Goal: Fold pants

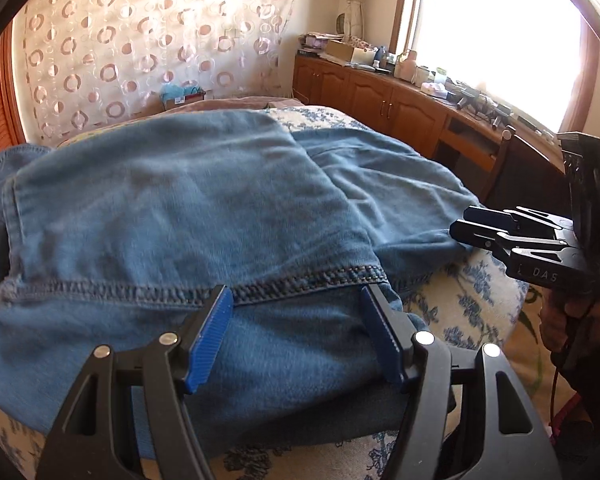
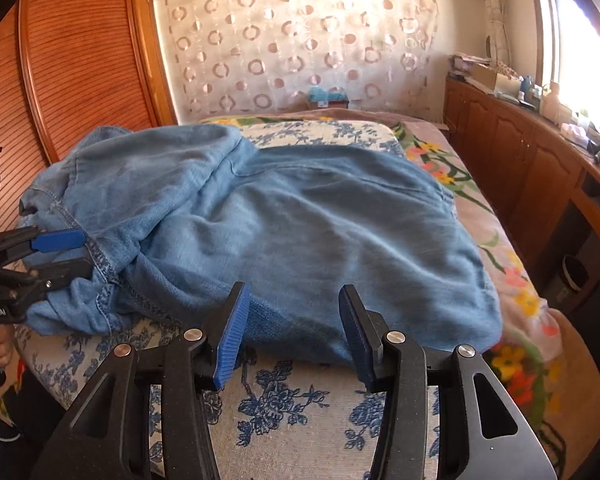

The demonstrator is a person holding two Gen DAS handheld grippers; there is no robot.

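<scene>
Item: blue denim pants (image 1: 188,200), lying partly folded on a cushion with a blue floral print (image 2: 292,408), which sits on a bed under a flowered blanket (image 2: 512,276); in the left wrist view one layer lies over another, its stitched hem (image 1: 180,286) running across the near side. Left gripper (image 1: 296,300): jaws apart, blue pads (image 1: 208,340) standing either side of the denim just below the hem, not pressing on it; nothing held. In the right wrist view this gripper enters from 9 o'clock, its tips at the bunched seam edge of the pants. Right gripper (image 2: 292,300): jaws parted at moderate width, fingertips at the near edge of the fabric at 6 o'clock of the pants, cloth between them but not pinched; nothing held. In the left wrist view it enters from 3 o'clock, tips touching the pants' right edge. Surroundings: patterned curtain (image 2: 300,40) at 12 o'clock, wooden cabinets (image 1: 380,96) at 2 o'clock beneath a bright window (image 1: 492,32).
</scene>
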